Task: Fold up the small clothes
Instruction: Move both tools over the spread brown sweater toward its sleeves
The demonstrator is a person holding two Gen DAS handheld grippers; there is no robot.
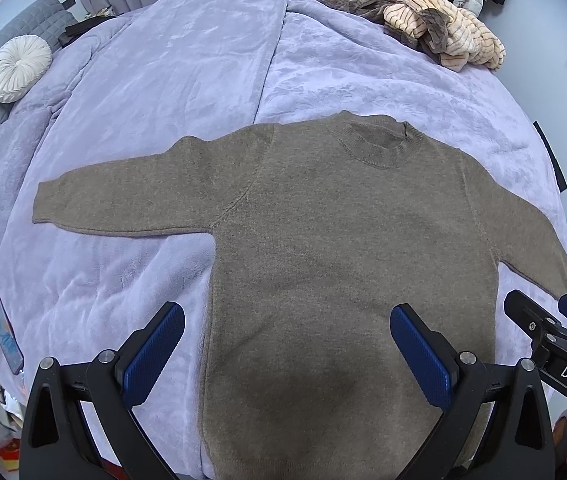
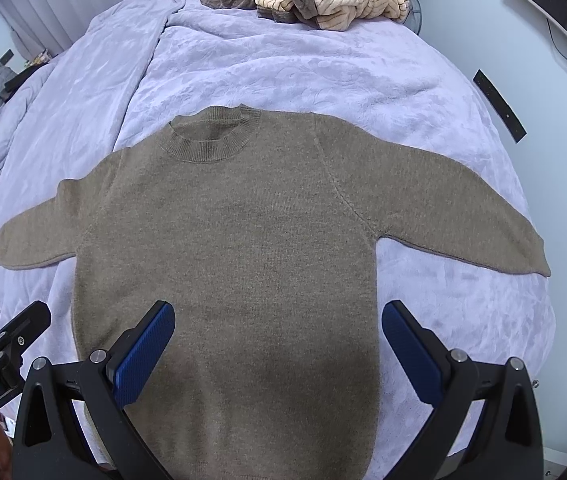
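Sweater (image 1: 323, 240) lay flat; both grippers, left (image 1: 287, 352) and right (image 2: 277, 348), hung released — best pinch a sleeve cuff cleanly.

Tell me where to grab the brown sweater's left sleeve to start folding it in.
Grip the left sleeve at its cuff with the left gripper, coming from the outer left side. The sweater lies flat, sleeve spread sideways, so the cuff edge is free to pinch.
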